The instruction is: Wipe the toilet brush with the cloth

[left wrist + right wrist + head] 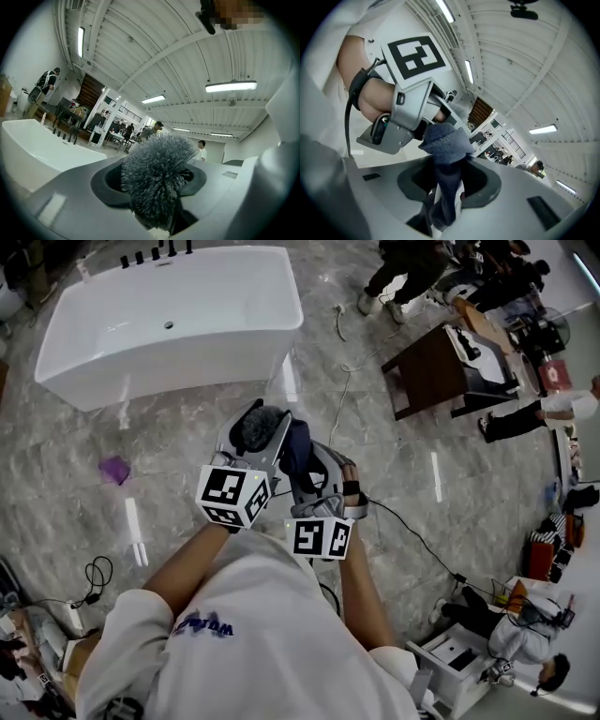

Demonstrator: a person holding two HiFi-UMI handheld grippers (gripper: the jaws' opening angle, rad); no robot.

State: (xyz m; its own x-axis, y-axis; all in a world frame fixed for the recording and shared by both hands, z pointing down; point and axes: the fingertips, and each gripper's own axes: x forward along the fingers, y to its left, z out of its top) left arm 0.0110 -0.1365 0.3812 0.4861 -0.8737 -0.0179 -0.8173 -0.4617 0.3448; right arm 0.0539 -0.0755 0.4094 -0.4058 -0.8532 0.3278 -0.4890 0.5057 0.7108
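Observation:
The toilet brush's grey bristle head (257, 427) sticks out past my left gripper (263, 444), held up in front of my chest. In the left gripper view the bristle head (157, 171) rises from between the jaws of my left gripper (154, 197), which is shut on the brush just below the head. A dark blue cloth (298, 448) stands bunched between the parted jaws of my right gripper (312, 474), close beside the brush. In the right gripper view the cloth (443, 140) reaches from my right gripper (447, 192) up to the left gripper (401, 122) and touches its tip.
A white bathtub (169, 324) stands on the marble floor ahead. A purple scrap (114, 469) lies on the floor at the left. A dark wooden table (441, 371) and people are at the right. Cables (412, 540) run across the floor, and a white box (455, 652) sits at the lower right.

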